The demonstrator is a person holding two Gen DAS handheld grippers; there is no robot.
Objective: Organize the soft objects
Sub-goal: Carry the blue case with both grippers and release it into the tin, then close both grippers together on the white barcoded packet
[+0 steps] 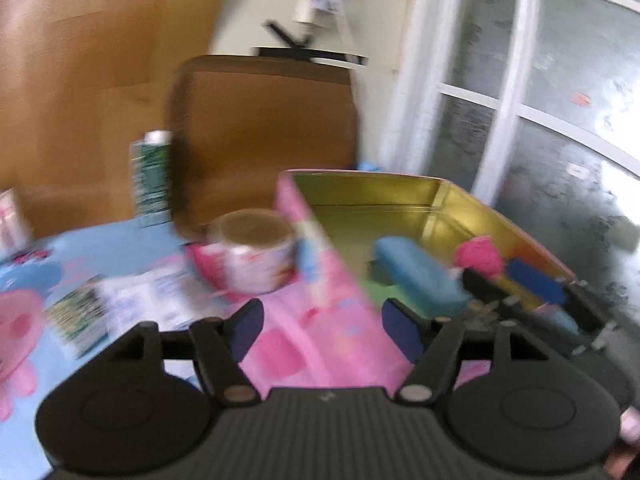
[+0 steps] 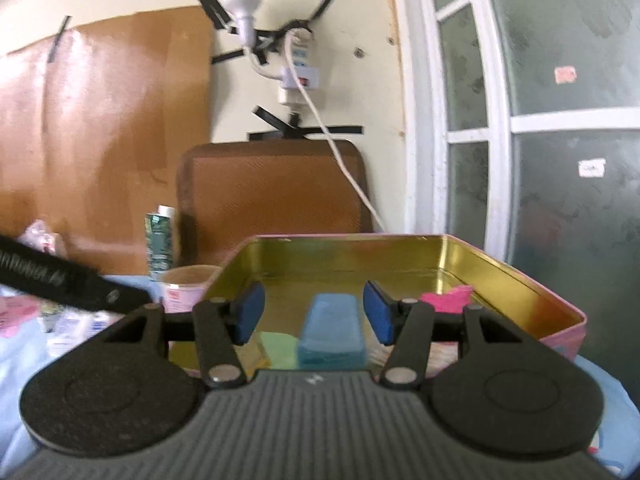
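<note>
A pink tin box [image 2: 532, 280] with a gold inside stands open on the table. In it lie a blue sponge [image 2: 332, 328], a green sponge [image 2: 276, 344] and a pink soft piece [image 2: 444, 298]. My right gripper [image 2: 314, 312] hovers open over the tin's near edge, its blue pads clear of the blue sponge on both sides. In the blurred left wrist view my left gripper [image 1: 324, 330] is open and empty just outside the tin's pink wall [image 1: 340, 280]. The blue sponge [image 1: 416, 276] and the pink piece [image 1: 478, 256] show inside, with the right gripper [image 1: 520, 292] beside them.
A patterned paper tub [image 1: 252, 256] stands left of the tin, a green carton [image 1: 150, 176] behind it. Small packets [image 1: 120, 312] lie on the blue and pink tablecloth. A brown tray [image 2: 276, 192] leans on the wall. A window [image 2: 560, 120] is at the right.
</note>
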